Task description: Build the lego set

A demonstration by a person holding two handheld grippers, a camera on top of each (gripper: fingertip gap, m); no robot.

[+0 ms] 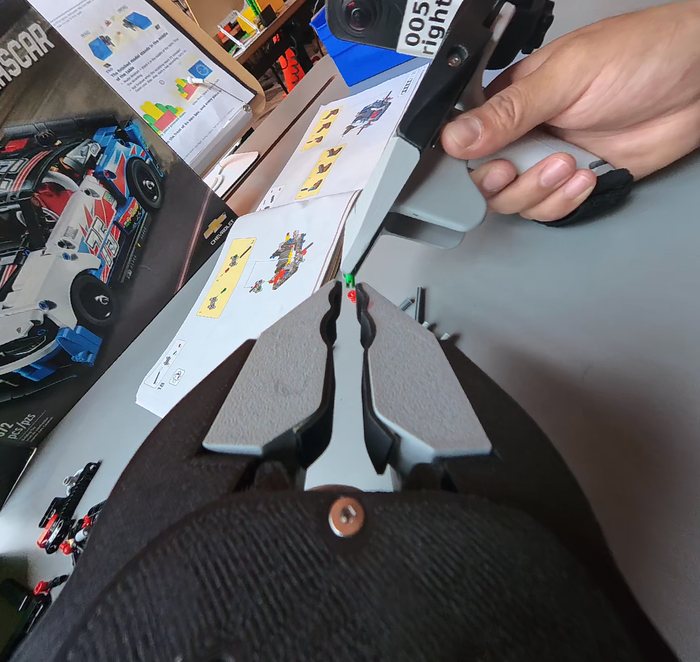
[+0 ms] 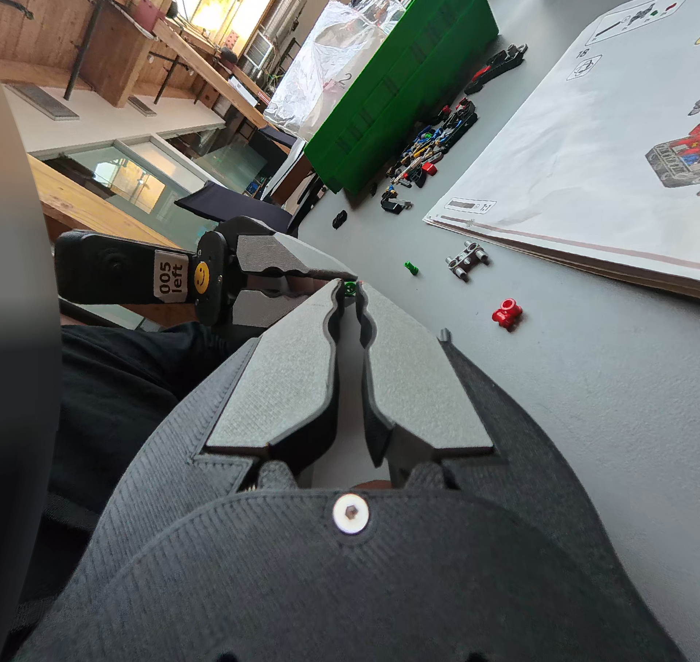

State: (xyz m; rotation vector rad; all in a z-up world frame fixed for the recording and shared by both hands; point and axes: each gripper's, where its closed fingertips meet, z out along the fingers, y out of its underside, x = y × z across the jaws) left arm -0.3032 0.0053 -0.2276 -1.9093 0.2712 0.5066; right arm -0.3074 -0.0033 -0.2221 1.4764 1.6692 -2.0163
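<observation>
My left gripper (image 1: 348, 290) is shut on a small red piece (image 1: 352, 295) at its tips, low over the grey table (image 1: 530, 340). My right gripper (image 2: 348, 290) is shut on a green pin (image 2: 349, 288). In the left wrist view the right gripper (image 1: 350, 270) comes down from above, held by a hand (image 1: 587, 113), and the green pin (image 1: 349, 278) touches the red piece. In the right wrist view the left gripper (image 2: 350, 279) comes in from the left, tip to tip with mine. The open instruction booklet (image 1: 265, 283) lies just beyond.
On the table near the booklet (image 2: 568, 151) lie a second green pin (image 2: 411, 268), a grey connector (image 2: 466, 261) and a red connector (image 2: 507, 314). A pile of pieces (image 2: 428, 151) sits by a green bin (image 2: 397, 94). The set's box (image 1: 75, 227), a part-built assembly (image 1: 68, 511) and a black axle (image 1: 419, 302) are close. Both grippers' tips are close together, under 4 cm apart. From either gripper's tips it is about 8 centimeters to the red connector (image 2: 507, 314).
</observation>
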